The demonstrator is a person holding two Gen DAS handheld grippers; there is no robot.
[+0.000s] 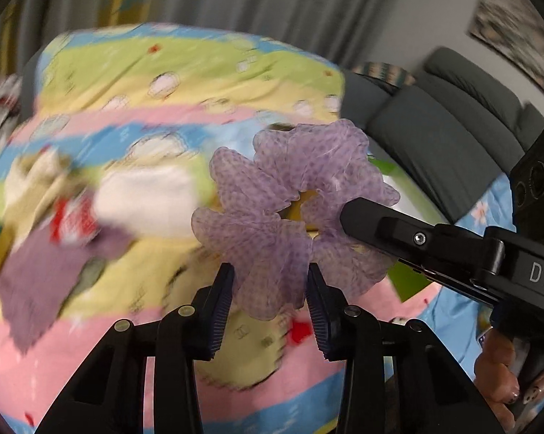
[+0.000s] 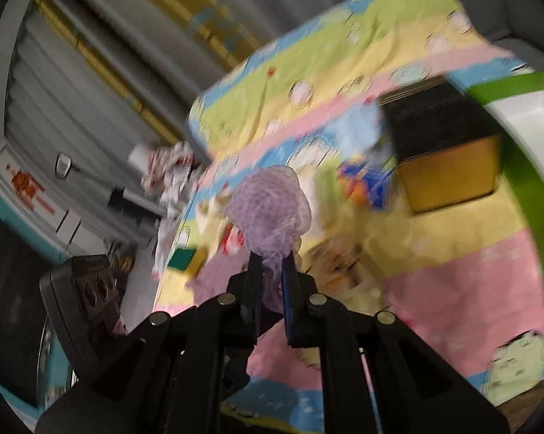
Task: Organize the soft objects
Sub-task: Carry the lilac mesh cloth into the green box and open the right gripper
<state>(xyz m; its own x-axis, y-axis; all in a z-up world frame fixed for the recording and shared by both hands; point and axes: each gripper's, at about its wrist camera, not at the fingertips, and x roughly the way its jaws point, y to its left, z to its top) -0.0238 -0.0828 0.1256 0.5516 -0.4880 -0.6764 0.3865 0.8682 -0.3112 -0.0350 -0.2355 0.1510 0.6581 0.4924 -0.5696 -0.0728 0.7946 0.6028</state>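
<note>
Behind scrunchie, purple cloth.

A sheer purple scrunchie hangs in the air above a striped cartoon-print blanket. The right gripper reaches in from the right and pinches the scrunchie's right side beside its centre hole. The left gripper sits below with its jaws apart, the scrunchie's lowest ruffle dipping between its ribbed pads. On the blanket to the left, blurred, lie a purple cloth and a white soft item. A grey sofa stands behind.
</note>
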